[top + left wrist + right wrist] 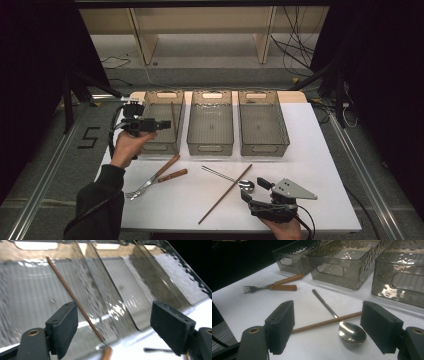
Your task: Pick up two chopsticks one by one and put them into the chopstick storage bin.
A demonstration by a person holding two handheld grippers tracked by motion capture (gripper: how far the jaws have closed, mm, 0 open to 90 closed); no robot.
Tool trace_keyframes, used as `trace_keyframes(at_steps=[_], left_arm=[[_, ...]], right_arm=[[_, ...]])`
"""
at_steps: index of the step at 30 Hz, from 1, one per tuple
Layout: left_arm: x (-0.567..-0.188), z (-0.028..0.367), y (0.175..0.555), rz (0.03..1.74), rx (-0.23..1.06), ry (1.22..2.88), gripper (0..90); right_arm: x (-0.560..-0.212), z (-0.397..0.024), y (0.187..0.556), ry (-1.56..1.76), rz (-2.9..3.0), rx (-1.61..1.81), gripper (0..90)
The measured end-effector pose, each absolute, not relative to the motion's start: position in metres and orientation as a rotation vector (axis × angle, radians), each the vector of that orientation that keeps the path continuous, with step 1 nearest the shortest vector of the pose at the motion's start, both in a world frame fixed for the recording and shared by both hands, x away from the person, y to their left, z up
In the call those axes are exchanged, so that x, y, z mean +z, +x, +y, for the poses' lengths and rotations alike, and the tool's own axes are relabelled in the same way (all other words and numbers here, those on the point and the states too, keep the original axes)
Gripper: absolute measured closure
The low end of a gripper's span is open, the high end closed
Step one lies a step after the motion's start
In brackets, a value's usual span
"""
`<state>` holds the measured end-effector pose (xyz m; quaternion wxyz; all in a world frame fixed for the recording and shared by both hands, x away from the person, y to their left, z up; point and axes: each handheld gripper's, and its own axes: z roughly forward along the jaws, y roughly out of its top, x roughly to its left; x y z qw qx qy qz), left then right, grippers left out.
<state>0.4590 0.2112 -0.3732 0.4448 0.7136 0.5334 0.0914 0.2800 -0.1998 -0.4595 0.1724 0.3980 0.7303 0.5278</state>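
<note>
Leaning in the left bin (150, 107), a chopstick (75, 301) lies beyond the spread, empty left hand-held gripper (113, 331).

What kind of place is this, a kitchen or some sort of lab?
Probably a lab or recording setup, not a kitchen: a white table ringed by black curtains and loose cables, with three clear bins and cutlery such as a spoon laid out for sorting with hand-held grippers.

Glossy metal spoon (351, 333), wooden chopstick (325, 322), smoky dimpled plastic bins (342, 265), matt white table (249, 307).

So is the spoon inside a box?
No, the spoon lies on the white table, in front of the three boxes, crossing a chopstick.
</note>
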Motion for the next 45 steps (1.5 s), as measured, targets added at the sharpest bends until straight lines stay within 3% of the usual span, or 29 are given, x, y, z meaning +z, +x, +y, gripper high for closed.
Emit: trace_keyframes(at_steps=[9, 18, 45], left_arm=[[-0.411, 0.179, 0.407, 1.215, 0.153, 1.792, 20.4], [-0.43, 0.14, 0.373, 1.135, 0.17, 1.865, 19.6], [-0.475, 0.071, 0.331, 1.028, 0.127, 2.035, 20.9]], right_arm=[[-0.46, -0.201, 0.28, 1.136, 2.066, 1.484, 27.9], [-0.46, -0.204, 0.28, 1.144, 2.054, 1.474, 27.9], [-0.461, -0.206, 0.28, 1.157, 2.048, 1.465, 27.8]])
